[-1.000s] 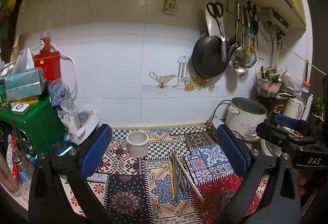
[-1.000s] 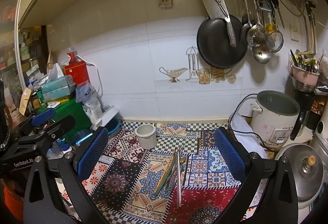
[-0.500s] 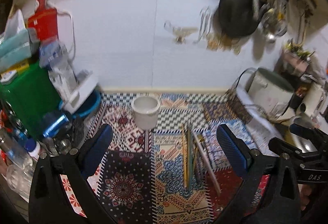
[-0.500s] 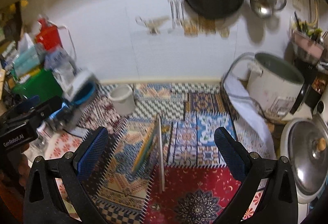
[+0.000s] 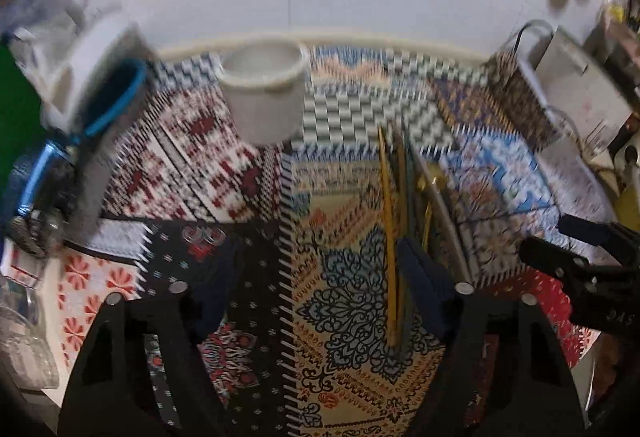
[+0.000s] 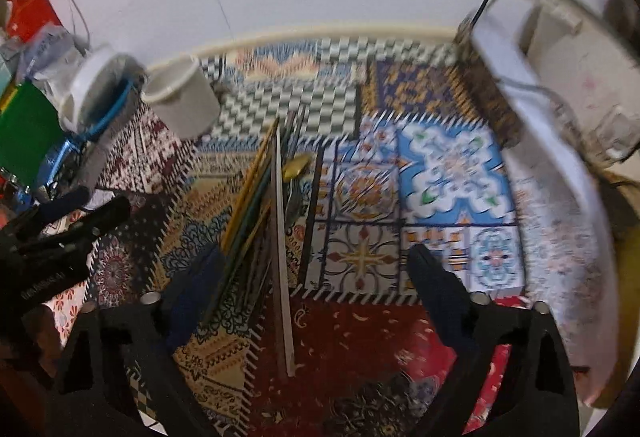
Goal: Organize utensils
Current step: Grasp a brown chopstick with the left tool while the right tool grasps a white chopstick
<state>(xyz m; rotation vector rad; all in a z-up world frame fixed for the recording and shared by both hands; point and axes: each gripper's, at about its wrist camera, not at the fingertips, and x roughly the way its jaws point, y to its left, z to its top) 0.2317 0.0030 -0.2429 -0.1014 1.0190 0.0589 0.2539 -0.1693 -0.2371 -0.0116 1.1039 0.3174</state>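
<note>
Both frames are motion-blurred. The left gripper [image 5: 320,273] fills the bottom of its frame, jaws spread wide and empty above the patterned cloth [image 5: 344,317] covering the bench. Its right finger [image 5: 420,277] overlaps the near end of the bundle of chopsticks and utensils [image 5: 394,221], lying centre-right. A white cup [image 5: 264,93] stands upright at upper centre-left. The right gripper [image 6: 316,277] is likewise spread and empty, the same bundle [image 6: 276,221] between its fingers, the cup [image 6: 182,101] at upper left.
</note>
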